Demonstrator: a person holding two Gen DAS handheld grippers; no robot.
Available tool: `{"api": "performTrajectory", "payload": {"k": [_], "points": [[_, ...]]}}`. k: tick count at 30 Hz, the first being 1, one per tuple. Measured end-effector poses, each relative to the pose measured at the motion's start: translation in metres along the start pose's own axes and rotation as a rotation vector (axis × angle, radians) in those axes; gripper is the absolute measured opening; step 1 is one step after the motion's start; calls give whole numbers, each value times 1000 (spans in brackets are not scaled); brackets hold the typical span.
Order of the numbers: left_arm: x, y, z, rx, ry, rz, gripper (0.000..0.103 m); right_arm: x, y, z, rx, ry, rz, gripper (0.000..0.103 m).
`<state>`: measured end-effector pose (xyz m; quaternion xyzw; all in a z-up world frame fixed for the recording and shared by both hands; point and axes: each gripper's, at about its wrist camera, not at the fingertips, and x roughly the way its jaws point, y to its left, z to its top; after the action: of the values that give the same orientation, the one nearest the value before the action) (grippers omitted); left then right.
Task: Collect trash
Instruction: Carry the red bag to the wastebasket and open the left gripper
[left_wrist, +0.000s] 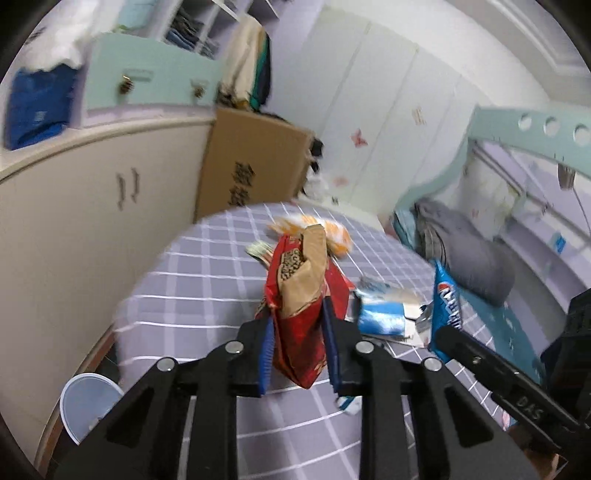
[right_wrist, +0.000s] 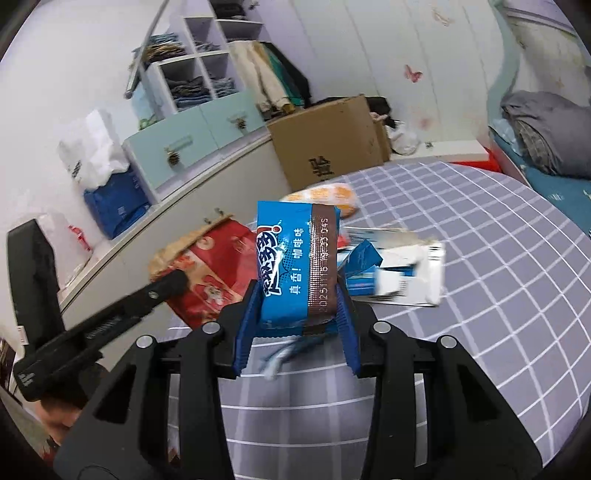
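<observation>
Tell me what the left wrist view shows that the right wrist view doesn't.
Left only: a white plastic bin on the floor beside the table, and the left gripper with its jaws shut on a red snack bag.
Right only: the right gripper shut on a blue snack wrapper, seen head-on.
Both: the checked purple tablecloth, orange packet, brown cardboard box.

A snack bag (left_wrist: 299, 306) sits between the left gripper (left_wrist: 299, 332) fingers; beyond it, a wrapper (left_wrist: 321, 230) lies on the table (left_wrist: 192, 280), a carton (left_wrist: 380, 314) to its right.
</observation>
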<state>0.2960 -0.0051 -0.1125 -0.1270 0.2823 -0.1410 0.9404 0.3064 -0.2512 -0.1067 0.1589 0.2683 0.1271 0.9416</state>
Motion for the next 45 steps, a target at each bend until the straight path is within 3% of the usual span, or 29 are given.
{"api": "performTrajectory", "payload": {"k": [6,10,16,22,26,31,38,45], "points": [[-62,48,-5,-42,-100,99,23,13,73,-11,-96,31,104,39],[-97,101,-17,-96,-127,212,23,32,131,-29,-166,90,199,39],[-123,200,-49,-236,-73,363,23,83,223,-83,-284,228,319,39],[-109,291,-95,-356,43,478,23,157,286,-156,-353,405,366,39],[-87,341,-123,-419,126,506,23,205,302,-196,-365,510,358,39],[-53,377,-149,-424,212,521,23,261,303,-236,-353,616,311,39],[-1,402,-166,-358,300,514,24,312,292,-266,-350,670,233,39],[36,419,-183,-381,336,491,26,336,271,-285,-328,684,179,39]]}}
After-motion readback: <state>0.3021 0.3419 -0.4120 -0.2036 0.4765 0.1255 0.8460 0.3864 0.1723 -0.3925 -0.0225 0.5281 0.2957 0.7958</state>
